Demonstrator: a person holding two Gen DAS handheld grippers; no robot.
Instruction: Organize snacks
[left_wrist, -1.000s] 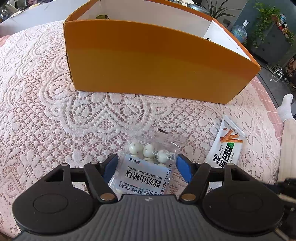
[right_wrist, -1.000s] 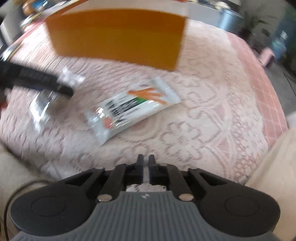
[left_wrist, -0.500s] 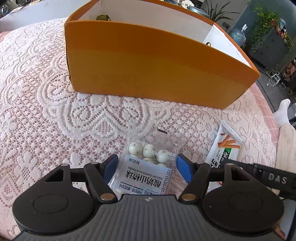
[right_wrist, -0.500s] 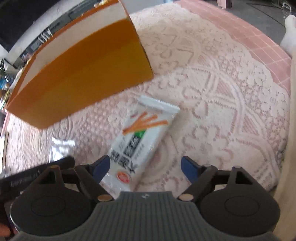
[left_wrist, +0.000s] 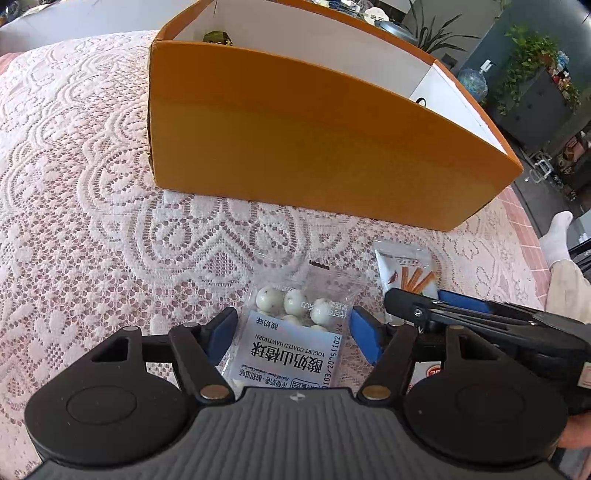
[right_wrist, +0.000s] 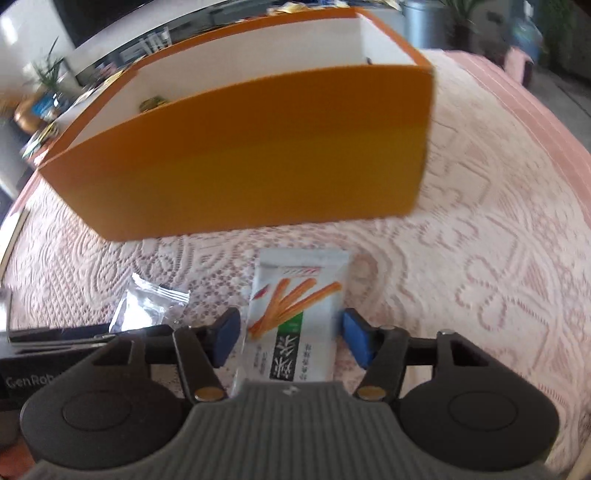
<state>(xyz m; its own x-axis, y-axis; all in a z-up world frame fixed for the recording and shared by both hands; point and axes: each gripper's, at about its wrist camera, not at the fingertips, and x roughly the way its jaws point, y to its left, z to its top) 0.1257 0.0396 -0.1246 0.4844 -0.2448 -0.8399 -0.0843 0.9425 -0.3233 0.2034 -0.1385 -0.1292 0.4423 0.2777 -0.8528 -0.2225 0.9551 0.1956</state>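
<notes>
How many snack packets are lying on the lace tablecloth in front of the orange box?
2: the yogurt hawthorn ball packet between the left gripper's fingers, and the stick snack packet between the right gripper's fingers. The box may hide others.

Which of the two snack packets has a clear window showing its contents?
The yogurt hawthorn ball packet: white balls show through its clear top. The stick snack packet is opaque, with printed sticks.

Orange box (left_wrist: 314, 147) wall ahead, open lace (left_wrist: 92, 221) leftward
</notes>
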